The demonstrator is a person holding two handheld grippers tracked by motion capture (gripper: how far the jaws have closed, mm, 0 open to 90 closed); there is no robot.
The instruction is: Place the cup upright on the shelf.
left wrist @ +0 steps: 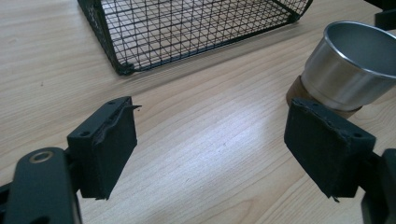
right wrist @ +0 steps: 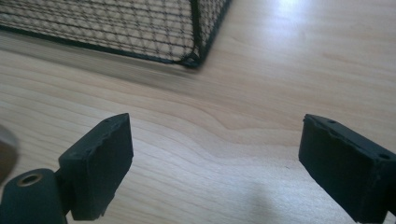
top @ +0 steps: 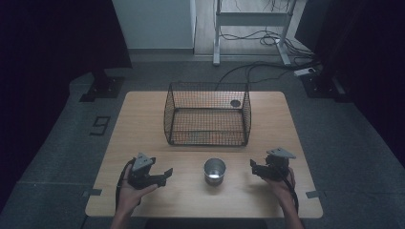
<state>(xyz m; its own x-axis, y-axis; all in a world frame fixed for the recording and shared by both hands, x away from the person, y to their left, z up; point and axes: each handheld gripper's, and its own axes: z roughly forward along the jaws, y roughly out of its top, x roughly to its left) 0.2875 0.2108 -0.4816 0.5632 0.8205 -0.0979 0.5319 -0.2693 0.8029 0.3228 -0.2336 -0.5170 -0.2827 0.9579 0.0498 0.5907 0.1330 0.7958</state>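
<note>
Left gripper (left wrist: 210, 144) beside upright (mouth-up) cup (left wrist: 355, 65)

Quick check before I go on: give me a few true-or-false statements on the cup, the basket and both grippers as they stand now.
1. The metal cup stands upright on the table. True.
2. The cup is inside the wire basket. False: it stands on the table in front of the basket.
3. The left gripper is open. True.
4. The right gripper grips the cup. False: its jaws are open with nothing between them.
5. The cup lies between the two grippers. True.
</note>
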